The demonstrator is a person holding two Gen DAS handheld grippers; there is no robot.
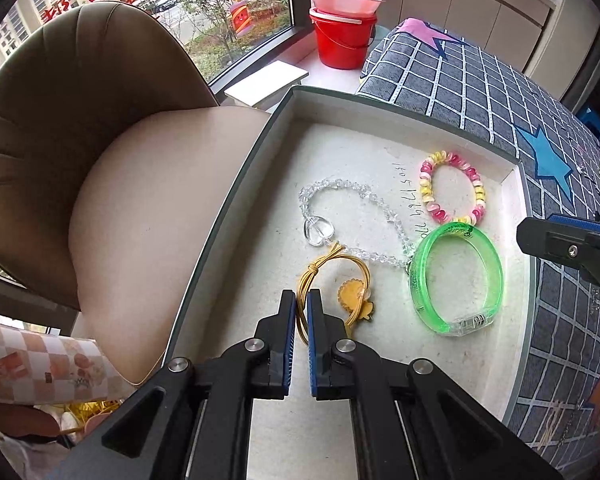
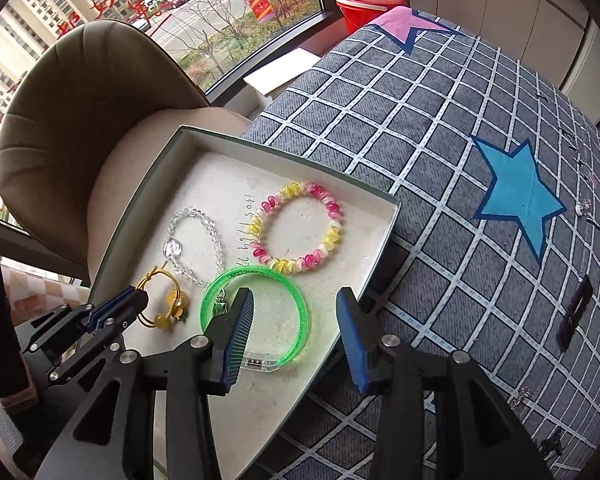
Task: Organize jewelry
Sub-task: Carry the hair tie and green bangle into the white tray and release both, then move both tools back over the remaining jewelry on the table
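1. In the near part of the shallow box (image 1: pixel 518 200), the left gripper (image 1: pixel 301 312) is pinching the yellow hair tie (image 1: pixel 332 268), its cord thin, soft and light.
2. Just right, the right gripper (image 2: pixel 296 316) is hanging with jaws apart, empty, above the green bangle (image 2: pixel 256 312).
3. Stiff and slick, the bangle is looking best taken across its rim.

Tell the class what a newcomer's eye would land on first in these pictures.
Likely the bright green bangle lying in the shallow box, with the pink and yellow bead bracelet just beyond it. Next, the left gripper pinching the yellow hair tie, and the open right gripper above the bangle.
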